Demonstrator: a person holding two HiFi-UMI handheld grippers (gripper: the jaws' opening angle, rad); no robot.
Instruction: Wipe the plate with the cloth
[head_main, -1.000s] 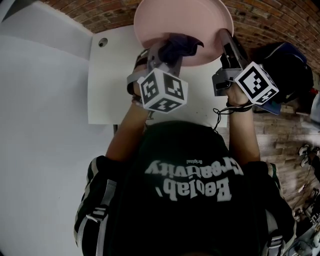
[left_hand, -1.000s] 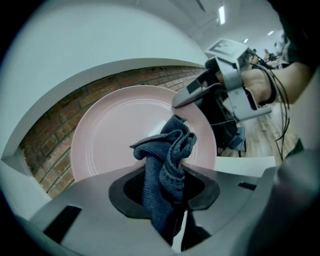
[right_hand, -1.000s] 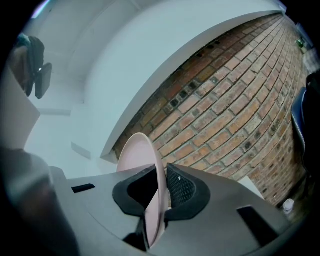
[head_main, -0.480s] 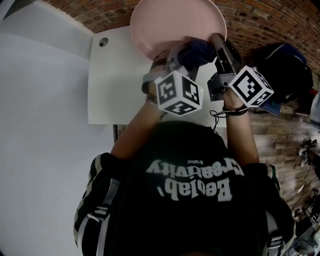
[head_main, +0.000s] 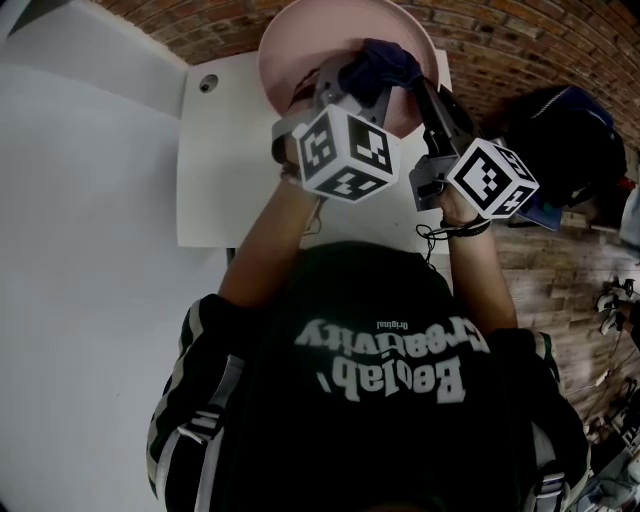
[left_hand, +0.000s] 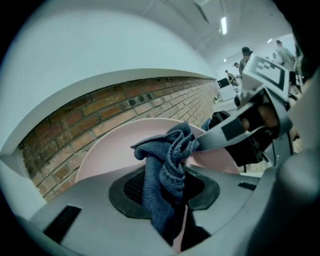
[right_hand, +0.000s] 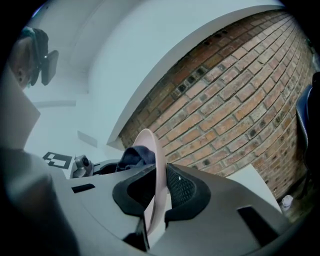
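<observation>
A pale pink plate is held up above the white table, tilted toward me. My right gripper is shut on its right rim; in the right gripper view the plate runs edge-on between the two jaws. My left gripper is shut on a crumpled dark blue cloth, which rests against the plate's face near its right side. In the left gripper view the cloth bunches out between the jaws in front of the plate, with the right gripper just beyond.
The white table lies under the plate, with a small round hole at its far left corner. A brick floor surrounds it. A dark bag sits at the right. White floor area spreads to the left.
My left gripper has carried the cloth up and rightward across the plate, from its lower middle to near the right rim. The plate and right gripper shifted slightly left.
</observation>
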